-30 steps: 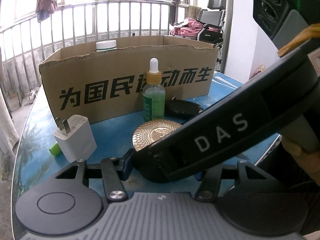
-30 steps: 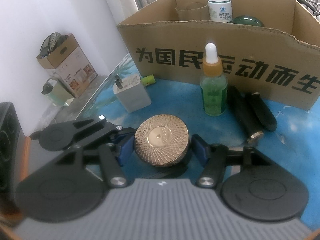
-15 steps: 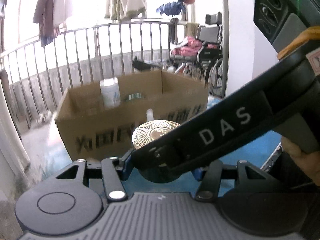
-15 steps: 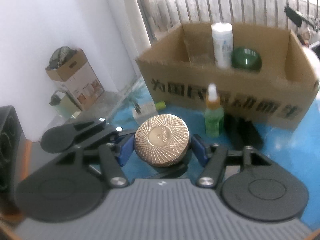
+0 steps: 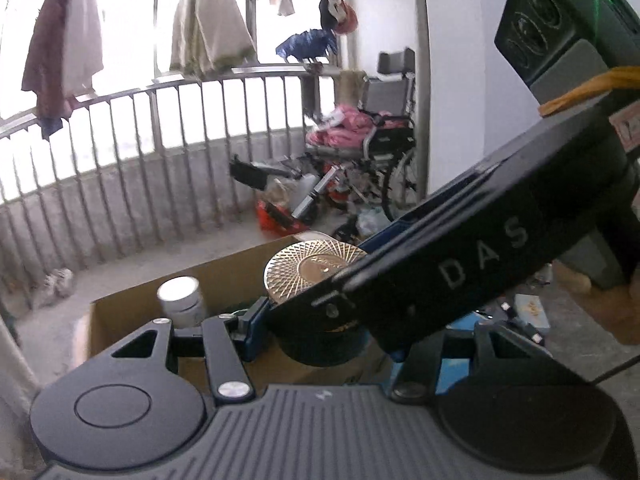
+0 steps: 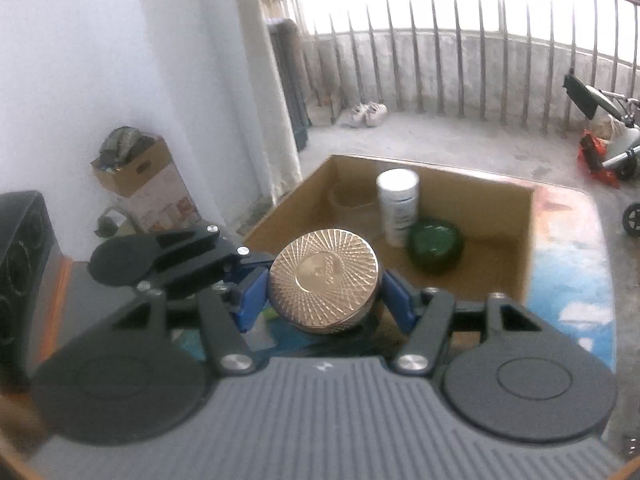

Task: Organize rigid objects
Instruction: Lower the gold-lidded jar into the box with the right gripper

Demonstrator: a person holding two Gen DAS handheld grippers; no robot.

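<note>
My right gripper (image 6: 323,294) and left gripper (image 5: 320,326) both clamp the round gold jar with the ribbed lid (image 6: 324,279), blue pads on its sides, holding it up over the near edge of the open brown cardboard box (image 6: 500,276). I should carry it forward level, then lower it onto bare box floor, clear of the white plastic bottle (image 6: 398,206) and the dark green glass jar (image 6: 435,245), and only then part both pairs of jaws together.
</note>
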